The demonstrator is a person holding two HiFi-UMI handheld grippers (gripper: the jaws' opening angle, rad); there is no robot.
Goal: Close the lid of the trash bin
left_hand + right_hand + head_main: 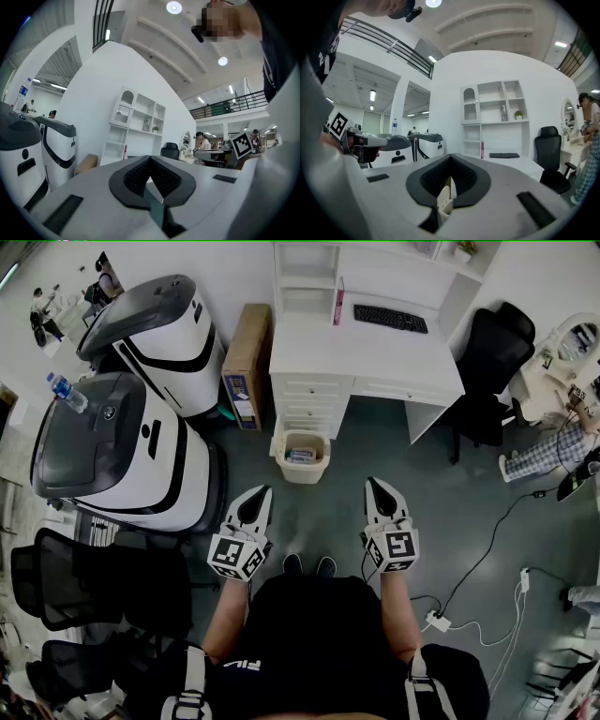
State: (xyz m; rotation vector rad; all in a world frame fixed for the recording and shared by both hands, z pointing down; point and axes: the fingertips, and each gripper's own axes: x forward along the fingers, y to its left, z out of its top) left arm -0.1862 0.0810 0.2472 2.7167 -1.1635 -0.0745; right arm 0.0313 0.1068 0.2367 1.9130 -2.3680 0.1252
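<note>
At twelve o'clock from the person's feet, the trash bin [303, 474] stands on the floor against the foot of the white desk [375, 357]. Its mouth faces up with litter showing inside, so the lid is not yet down; where the lid itself sits I cannot make out. The bin is well apart from both tools, which suggests that the approach has not begun.

The left gripper [260, 493] is at about eleven o'clock of the person's body and the right gripper [374, 486] at about one o'clock, each on a forearm stretched forward, with the bin ahead in the gap between them. Both point roughly level toward the desk, not down at the bin. This looks like a ready stance for lining up on it.

Both sets of tongs are closed tip to tip and hold nothing. A pale shape shows through the slot behind the right tips, probably the bin beyond. Closed tips would suit pushing a lid down.
</note>
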